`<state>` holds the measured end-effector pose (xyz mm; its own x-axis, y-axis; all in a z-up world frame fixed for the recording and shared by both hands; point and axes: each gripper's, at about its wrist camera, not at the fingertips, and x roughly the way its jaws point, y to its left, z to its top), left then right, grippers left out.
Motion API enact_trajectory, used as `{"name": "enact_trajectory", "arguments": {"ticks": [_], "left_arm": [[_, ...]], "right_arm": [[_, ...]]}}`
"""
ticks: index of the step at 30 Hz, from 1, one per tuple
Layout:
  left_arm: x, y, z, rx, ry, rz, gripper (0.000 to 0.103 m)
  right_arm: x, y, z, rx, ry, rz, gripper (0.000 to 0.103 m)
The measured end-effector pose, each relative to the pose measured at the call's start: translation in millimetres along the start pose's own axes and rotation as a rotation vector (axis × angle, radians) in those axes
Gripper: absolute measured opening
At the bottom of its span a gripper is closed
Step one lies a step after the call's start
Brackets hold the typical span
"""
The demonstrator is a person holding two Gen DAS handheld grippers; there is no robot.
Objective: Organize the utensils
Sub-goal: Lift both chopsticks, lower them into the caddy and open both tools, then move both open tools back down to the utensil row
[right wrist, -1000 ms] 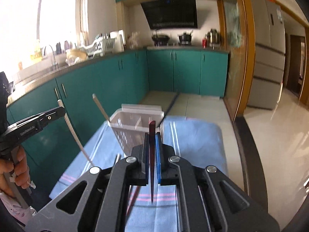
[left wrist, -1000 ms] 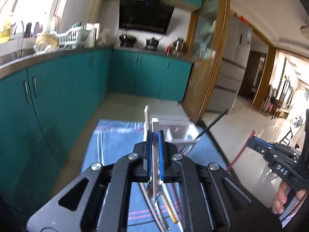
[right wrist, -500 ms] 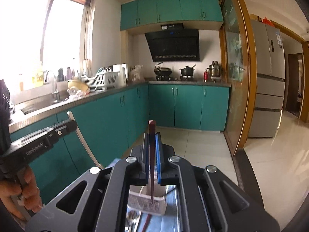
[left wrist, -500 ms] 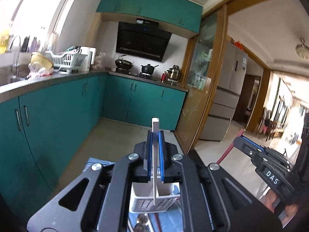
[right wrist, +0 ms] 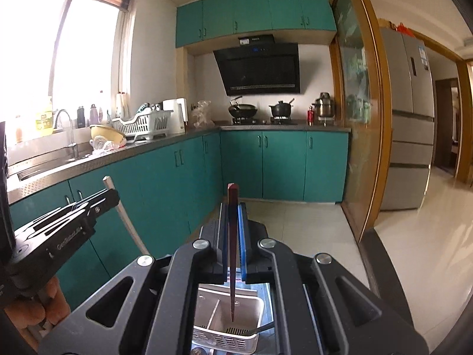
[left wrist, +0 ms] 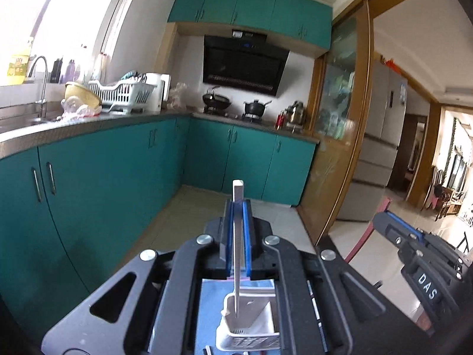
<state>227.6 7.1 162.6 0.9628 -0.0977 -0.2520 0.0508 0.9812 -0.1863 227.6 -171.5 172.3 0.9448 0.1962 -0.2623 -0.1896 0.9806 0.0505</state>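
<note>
Gripping a white chopstick [left wrist: 237, 236], left gripper [left wrist: 237, 216] jaws clenched, right gripper [right wrist: 232, 222] jaws clenched on a dark red chopstick [right wrist: 232, 236], both above white utensil basket [right wrist: 207, 337].

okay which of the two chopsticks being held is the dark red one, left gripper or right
The dark red chopstick is clamped in the right gripper. The left gripper holds a white chopstick instead. Both hang tip-down over the white basket.
</note>
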Motion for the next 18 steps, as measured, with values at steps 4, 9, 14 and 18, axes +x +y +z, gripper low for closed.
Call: {"name": "enact_trajectory", "arguments": {"ticks": [4, 9, 14, 18], "left_arm": [[8, 6, -11, 0.001, 0.025, 0.008, 0.006], [-1, 11, -14, -0.009, 0.029, 0.012, 0.020], [-25, 22, -20, -0.034, 0.018, 0.003, 0.029], [-50, 35, -40, -0.051, 0.026, 0.013, 0.033]], "right_arm": [[12, -6, -14, 0.005, 0.028, -0.015, 0.007], [10, -16, -27, 0.014, 0.056, -0.056, 0.016], [-24, -25, -30, 0.011, 0.003, -0.090, 0.032], [-60, -39, -43, 0.049, 0.001, -0.075, 0.033]]}}
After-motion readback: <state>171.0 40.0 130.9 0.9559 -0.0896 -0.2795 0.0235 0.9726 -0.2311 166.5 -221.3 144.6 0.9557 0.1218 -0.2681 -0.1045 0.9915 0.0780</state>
